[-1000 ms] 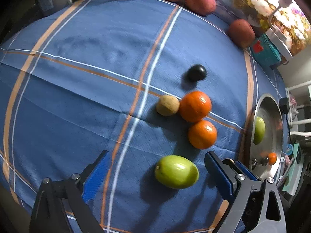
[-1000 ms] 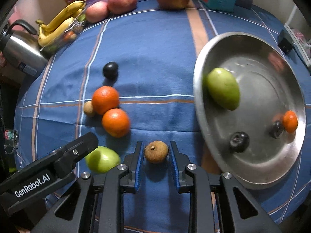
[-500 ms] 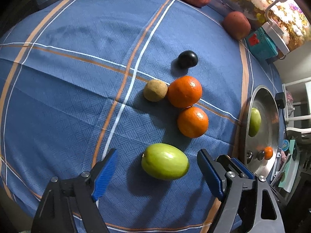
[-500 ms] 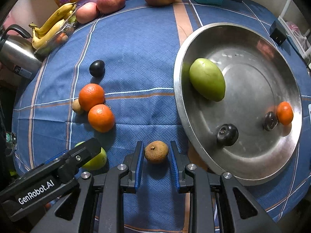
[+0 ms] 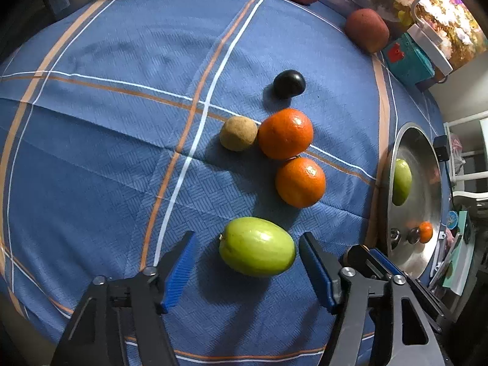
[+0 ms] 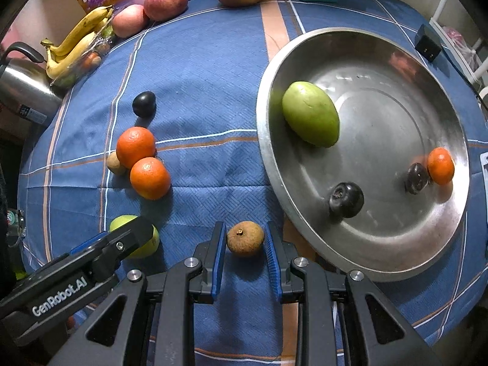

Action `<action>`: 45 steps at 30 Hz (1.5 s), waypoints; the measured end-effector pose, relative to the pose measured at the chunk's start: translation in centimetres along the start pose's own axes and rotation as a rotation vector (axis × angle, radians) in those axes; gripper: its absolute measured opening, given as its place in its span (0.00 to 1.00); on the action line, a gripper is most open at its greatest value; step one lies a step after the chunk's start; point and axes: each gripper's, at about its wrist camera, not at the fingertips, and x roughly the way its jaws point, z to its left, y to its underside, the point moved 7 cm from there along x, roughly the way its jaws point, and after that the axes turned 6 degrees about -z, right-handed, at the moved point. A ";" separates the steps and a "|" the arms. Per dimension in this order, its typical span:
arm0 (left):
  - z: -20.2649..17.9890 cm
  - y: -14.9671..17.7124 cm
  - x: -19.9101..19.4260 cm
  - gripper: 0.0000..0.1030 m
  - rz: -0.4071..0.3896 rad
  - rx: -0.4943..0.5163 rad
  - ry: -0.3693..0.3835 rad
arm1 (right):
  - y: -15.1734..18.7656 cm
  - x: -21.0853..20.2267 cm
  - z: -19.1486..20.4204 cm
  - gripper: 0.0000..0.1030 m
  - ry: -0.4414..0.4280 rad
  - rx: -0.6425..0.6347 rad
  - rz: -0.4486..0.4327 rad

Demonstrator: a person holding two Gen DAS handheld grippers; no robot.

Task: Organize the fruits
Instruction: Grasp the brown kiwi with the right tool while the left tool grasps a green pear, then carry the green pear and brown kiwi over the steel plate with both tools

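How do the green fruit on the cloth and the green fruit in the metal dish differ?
The cloth fruit sits between the open left tool; the dish fruit lies free near the dish rim. The cloth fruit looks rounder, the dish fruit more pointed. Both are smooth, green and oval.

Blue woven tablecloth, crossed by orange and white stripes. Two bright orange round citrus fruits. Glossy black small plum. Tan-brown rough round fruit. Pale green oval fruit. Silver-grey metal tray. Yellow bananas.

oranges left of tray, mango inside
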 end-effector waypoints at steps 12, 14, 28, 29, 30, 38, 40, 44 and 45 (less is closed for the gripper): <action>-0.8 0.1 0.4 0.53 0.005 0.014 0.025 | 0.2 -0.7 -0.5 0.26 -0.008 0.009 -0.009; -0.8 0.0 0.4 0.53 0.002 0.012 0.026 | 0.1 -0.6 -0.5 0.26 -0.010 0.010 -0.010; -0.1 -1.7 -3.8 0.53 -0.102 0.021 0.064 | -0.9 -3.1 -0.2 0.26 -0.029 -0.002 -0.069; 0.0 -1.9 -4.2 0.53 -0.112 0.022 0.068 | -1.1 -3.7 -0.1 0.26 -0.032 -0.004 -0.084; 0.0 -2.1 -4.7 0.53 -0.125 0.023 0.073 | -1.2 -3.9 -0.1 0.26 -0.034 -0.005 -0.093; -0.1 -3.1 -7.5 0.53 -0.193 0.038 0.096 | -2.3 -6.8 0.0 0.26 -0.048 -0.011 -0.176; -0.7 -3.0 -7.6 0.53 -0.202 0.042 0.095 | -2.5 -7.2 0.1 0.26 -0.052 -0.012 -0.190; -1.2 -3.2 -7.5 0.53 -0.207 0.043 0.090 | -2.8 -7.3 0.1 0.26 -0.056 -0.006 -0.199; -1.3 -3.2 -7.4 0.52 -0.206 0.044 0.091 | -2.8 -7.2 0.0 0.26 -0.056 -0.004 -0.197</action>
